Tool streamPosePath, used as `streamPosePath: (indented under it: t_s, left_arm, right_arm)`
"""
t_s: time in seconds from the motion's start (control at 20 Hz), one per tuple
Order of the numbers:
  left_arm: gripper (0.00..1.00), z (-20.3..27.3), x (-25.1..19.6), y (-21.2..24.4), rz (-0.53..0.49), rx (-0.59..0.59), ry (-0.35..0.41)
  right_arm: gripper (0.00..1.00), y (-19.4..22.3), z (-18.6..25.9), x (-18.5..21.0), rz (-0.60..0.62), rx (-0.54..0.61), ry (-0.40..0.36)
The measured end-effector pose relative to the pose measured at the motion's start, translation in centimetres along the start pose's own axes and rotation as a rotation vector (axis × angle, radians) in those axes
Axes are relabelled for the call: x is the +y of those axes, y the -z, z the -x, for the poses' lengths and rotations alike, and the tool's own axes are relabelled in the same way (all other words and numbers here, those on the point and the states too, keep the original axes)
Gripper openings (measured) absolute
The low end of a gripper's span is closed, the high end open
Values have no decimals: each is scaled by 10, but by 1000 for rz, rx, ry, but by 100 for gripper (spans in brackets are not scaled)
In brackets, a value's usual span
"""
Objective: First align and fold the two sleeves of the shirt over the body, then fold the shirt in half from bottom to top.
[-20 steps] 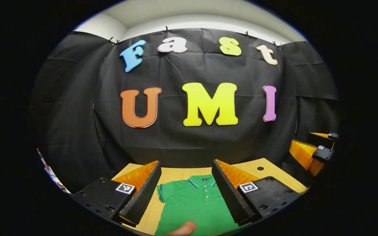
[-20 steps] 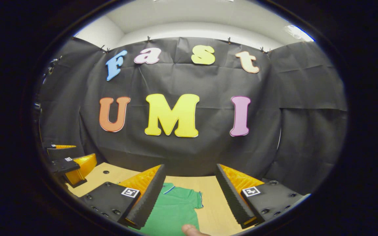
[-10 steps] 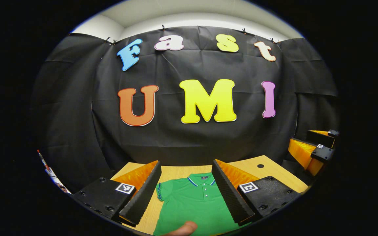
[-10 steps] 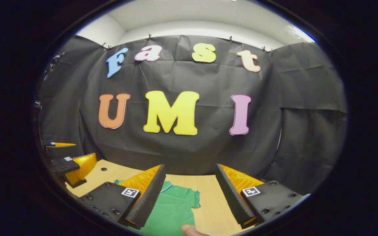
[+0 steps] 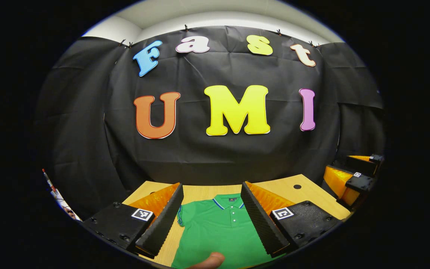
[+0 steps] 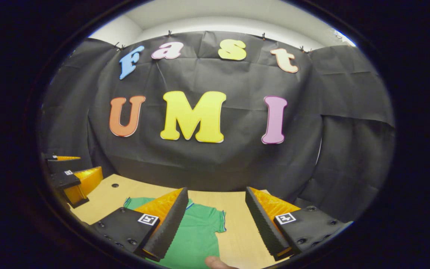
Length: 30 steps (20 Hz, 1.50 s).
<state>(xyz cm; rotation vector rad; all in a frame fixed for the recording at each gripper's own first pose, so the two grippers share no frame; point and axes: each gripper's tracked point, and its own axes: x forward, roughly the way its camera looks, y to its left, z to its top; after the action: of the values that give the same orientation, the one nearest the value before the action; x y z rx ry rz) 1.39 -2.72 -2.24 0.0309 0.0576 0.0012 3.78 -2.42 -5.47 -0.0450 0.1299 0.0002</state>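
The left gripper (image 5: 212, 215) is held above the table w/ its jaws spread wide, nothing between them; a fingertip (image 5: 209, 260) of the person's hand shows at the bottom edge of the left gripper view. Framed between those fingers, the green polo shirt (image 5: 220, 231) is seen lying flat, front up, on the wooden table (image 5: 308, 194), collar (image 5: 230, 202) toward the booth's back wall, placket buttons visible, one short sleeve (image 5: 182, 216) spread to the side near the left finger. The right gripper (image 6: 215, 216) is likewise wide apart and empty, held over the other side of the shirt (image 6: 196, 235), whose second sleeve (image 6: 218, 223) is seen laid out w/ bare table (image 6: 237, 209) beside it. Each gripper is also seen from the other's camera, off at the edge, approx. level w/ the tabletop's far side: the right one (image 5: 349, 179) and the left one (image 6: 71, 179). Neither sleeve is judged to be folded yet, so the task appears to be at its start. The fabric is judged light, soft and limp, likely to sag and wrinkle if lifted by one point; it should be pinched at the sleeve hem or cuff edge, thin layer only, and carried low over the body. No containers are seen on the table; a small hole (image 5: 297, 186) is noted in its surface.
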Motion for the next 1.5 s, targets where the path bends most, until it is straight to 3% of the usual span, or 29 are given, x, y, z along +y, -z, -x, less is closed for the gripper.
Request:
streamPosePath:
  t_s: [0.3, 0.4, 0.45, 0.95, 1.25, 1.4, 1.5]
  left_arm:
    - [100, -3, 4, 3, -30, 6, -30]
    - [99, -3, 5, 3, -36, 5, -39]
    - [99, -4, 5, 3, -39, 7, -44]
    - [100, -6, 5, 5, -85, 53, -129]
    - [100, 9, 11, 18, -119, 90, -184]
    - [100, 15, 19, 29, -130, 125, -215]
    - [100, 18, 24, 33, -127, 141, -236]
  right_arm:
    - [97, 63, -33, -10, -37, 163, -8]
    - [94, 85, -49, -20, -40, 209, -2]
    - [97, 99, -58, -23, -35, 236, -1]
    - [97, 221, -180, -47, -5, 497, 21]
    - [95, 282, -229, -39, 1, 653, -21]
    - [90, 288, -243, -41, -10, 664, -5]
    - [65, 292, -244, -36, -35, 680, -13]
